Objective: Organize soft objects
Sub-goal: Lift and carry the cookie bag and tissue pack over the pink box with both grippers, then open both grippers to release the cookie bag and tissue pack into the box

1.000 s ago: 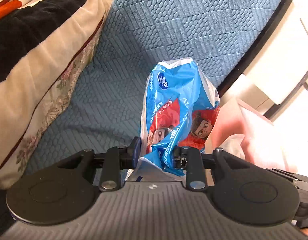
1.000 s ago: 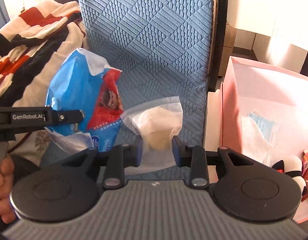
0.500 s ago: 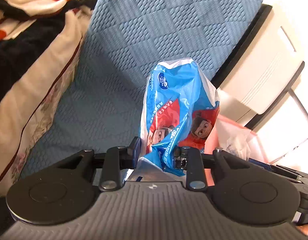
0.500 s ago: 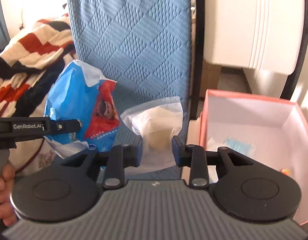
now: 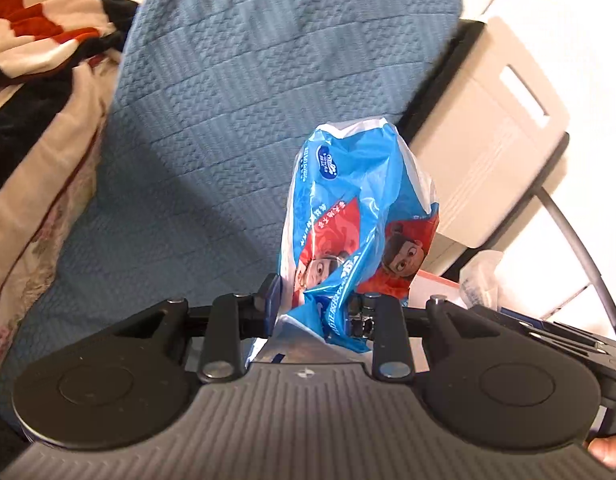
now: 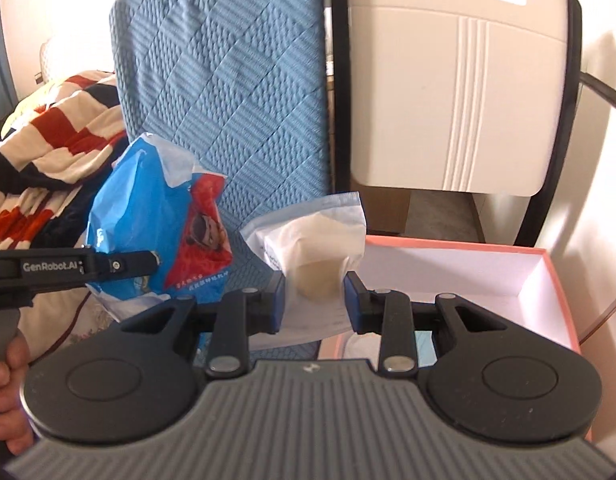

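The blue bag (image 5: 360, 216) is pinched in the left claw (image 5: 314, 306) and sticks up from it toward 12 o'clock. It is crinkly, shiny plastic with red patches and cartoon faces. In the right wrist view the same blue bag (image 6: 160, 220) sits at 9 o'clock, with the left claw (image 6: 148, 266) reaching in from the side.

The right claw (image 6: 314, 300) is clamped on a see-through pouch (image 6: 312, 248), which stands up at 12 o'clock. The pouch is cloudy white with a pale yellow lump inside.

Behind both bags is a blue quilted cover (image 6: 228, 80). A striped blanket (image 6: 48, 132) lies at 9 o'clock. A pink box (image 6: 548, 276) with white walls sits open at 3 o'clock, just beside the pouch. A cream chair back (image 6: 456, 100) stands behind the box at 1 o'clock.
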Motion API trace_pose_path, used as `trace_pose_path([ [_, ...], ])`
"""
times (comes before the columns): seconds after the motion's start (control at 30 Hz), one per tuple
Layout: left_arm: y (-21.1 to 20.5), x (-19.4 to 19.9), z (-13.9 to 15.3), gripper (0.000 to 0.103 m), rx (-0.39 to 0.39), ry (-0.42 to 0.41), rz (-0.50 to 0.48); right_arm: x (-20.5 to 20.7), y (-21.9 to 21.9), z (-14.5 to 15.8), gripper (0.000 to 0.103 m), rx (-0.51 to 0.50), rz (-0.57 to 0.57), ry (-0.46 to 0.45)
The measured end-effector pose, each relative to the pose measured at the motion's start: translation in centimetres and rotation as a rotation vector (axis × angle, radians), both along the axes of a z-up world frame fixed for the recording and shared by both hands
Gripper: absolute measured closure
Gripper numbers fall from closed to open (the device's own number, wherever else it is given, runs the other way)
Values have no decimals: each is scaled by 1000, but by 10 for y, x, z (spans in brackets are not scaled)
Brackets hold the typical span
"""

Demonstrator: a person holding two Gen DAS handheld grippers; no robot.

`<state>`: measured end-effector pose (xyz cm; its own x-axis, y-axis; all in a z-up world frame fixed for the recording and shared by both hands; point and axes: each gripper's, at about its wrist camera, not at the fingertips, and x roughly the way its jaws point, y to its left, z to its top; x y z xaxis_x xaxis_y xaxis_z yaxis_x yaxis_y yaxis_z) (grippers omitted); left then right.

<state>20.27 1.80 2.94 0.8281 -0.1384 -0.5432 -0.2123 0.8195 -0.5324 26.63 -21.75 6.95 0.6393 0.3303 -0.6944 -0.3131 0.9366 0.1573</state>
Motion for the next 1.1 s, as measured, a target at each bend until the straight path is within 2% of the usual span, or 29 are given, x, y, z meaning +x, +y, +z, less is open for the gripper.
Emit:
trace_pose_path([
  [0.23,-37,11,20,70,8,-8,-39,-4,-29,3,69,5,-15,-9],
  [0.37,-61,12,20,70,-15,-5,-70,-9,-47,-4,68,4,-20,2],
  [0.9,-135,52,0,70,33,100,-183,-13,-122,-73,67,10,-134,149],
  [1.1,-158,72,-15,70,47,145,-217,-8,-136,-103,67,-22,-161,189],
])
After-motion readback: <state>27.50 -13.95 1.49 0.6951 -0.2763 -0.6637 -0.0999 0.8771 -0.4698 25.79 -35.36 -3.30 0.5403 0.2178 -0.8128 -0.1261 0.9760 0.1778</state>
